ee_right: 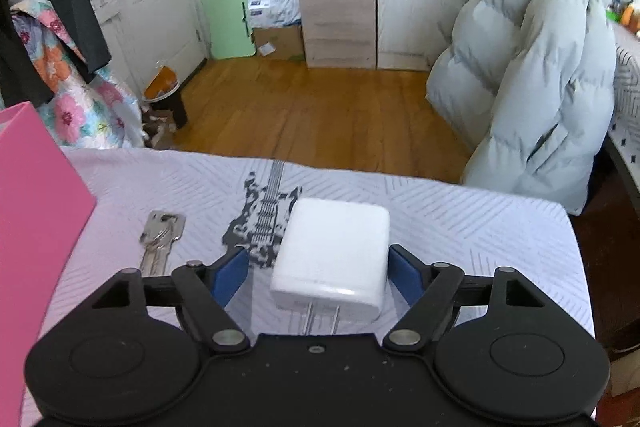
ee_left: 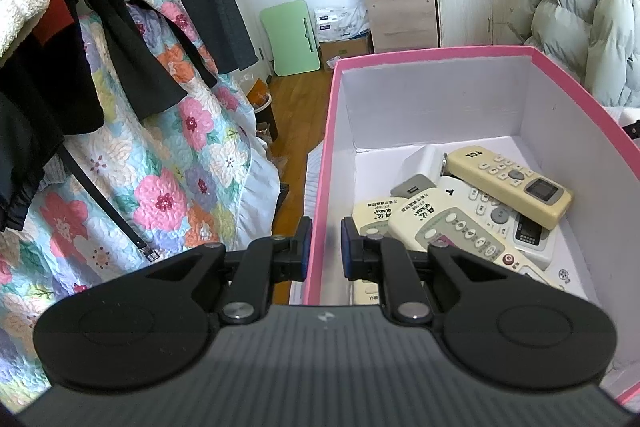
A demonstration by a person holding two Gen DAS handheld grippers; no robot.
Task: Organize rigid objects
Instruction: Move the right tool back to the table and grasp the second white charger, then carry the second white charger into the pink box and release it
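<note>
Left gripper [ee_left: 326, 247] pinches pink box [ee_left: 320, 155] wall, steadying it; remotes [ee_left: 460, 211] inside at 3 o'clock. Right gripper [ee_right: 318, 273] spread wide straddling white charger [ee_right: 332, 255], pads clear; keys [ee_right: 160, 239] at 9 o'clock.

Left claw [ee_left: 326, 251] clamped narrow, right claw [ee_right: 319, 273] spread wide, angled downward
</note>
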